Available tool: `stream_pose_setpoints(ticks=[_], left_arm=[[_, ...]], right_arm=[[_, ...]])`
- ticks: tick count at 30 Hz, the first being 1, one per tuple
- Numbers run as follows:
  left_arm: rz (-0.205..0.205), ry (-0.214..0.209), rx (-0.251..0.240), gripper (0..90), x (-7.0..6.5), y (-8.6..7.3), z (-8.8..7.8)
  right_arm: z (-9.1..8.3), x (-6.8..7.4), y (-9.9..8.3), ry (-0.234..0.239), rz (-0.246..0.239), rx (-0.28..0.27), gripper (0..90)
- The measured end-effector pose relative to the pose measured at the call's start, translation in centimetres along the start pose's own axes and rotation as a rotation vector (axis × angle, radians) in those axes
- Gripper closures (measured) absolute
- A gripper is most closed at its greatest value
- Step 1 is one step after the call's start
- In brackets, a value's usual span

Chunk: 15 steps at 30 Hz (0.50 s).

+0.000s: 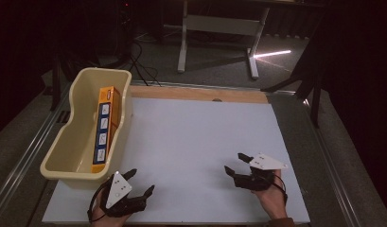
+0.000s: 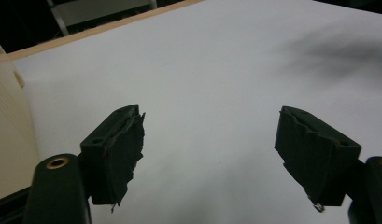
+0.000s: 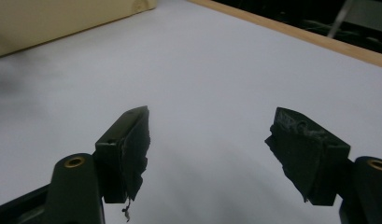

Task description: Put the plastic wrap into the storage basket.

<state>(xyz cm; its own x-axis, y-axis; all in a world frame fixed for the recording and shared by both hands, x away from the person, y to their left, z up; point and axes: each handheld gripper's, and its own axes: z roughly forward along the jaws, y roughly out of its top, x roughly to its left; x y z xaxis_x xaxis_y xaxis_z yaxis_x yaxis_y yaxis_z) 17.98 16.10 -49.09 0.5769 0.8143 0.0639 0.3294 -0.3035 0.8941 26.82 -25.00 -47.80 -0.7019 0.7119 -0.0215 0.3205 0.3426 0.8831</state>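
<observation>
A dim lab or workshop: white-topped bench [image 1: 200,142], floor cables [image 1: 144,61], another bench's white metal legs [image 1: 184,42]

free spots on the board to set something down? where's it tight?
Most of the white board is bare: from the cream tub across to the right edge, and from the wooden strip down to the left gripper and right gripper. Tight only along the tub, where the orange box stands inside.

My left gripper [image 1: 142,185] and right gripper [image 1: 234,163]: black bodies, grey three-cornered top plates with dark dots, black cables trailing. Jaws carry frayed black pads [image 2: 125,156], brass-ringed screw holes [image 3: 74,162]. Brown sleeve [image 1: 281,221] at right wrist.
</observation>
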Motion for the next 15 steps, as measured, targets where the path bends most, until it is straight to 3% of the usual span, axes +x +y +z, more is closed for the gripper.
stream_pose_setpoints(ticks=[6,10,15], left_arm=[[-0.014,-0.002,0.0,20.3,0.0,0.0,0.4],[-0.018,-0.005,0.018,19.0,-0.1,-0.1,0.8],[-0.018,-0.004,0.035,17.4,-0.2,0.0,1.4]], right_arm=[[-2.9,-0.8,-1.4,-0.027,-0.003,-0.065,22.2],[-3.6,-1.4,-2.2,-0.013,0.029,-0.07,14.1],[-3.5,-1.7,-2.5,-0.009,0.019,-0.072,12.9]])
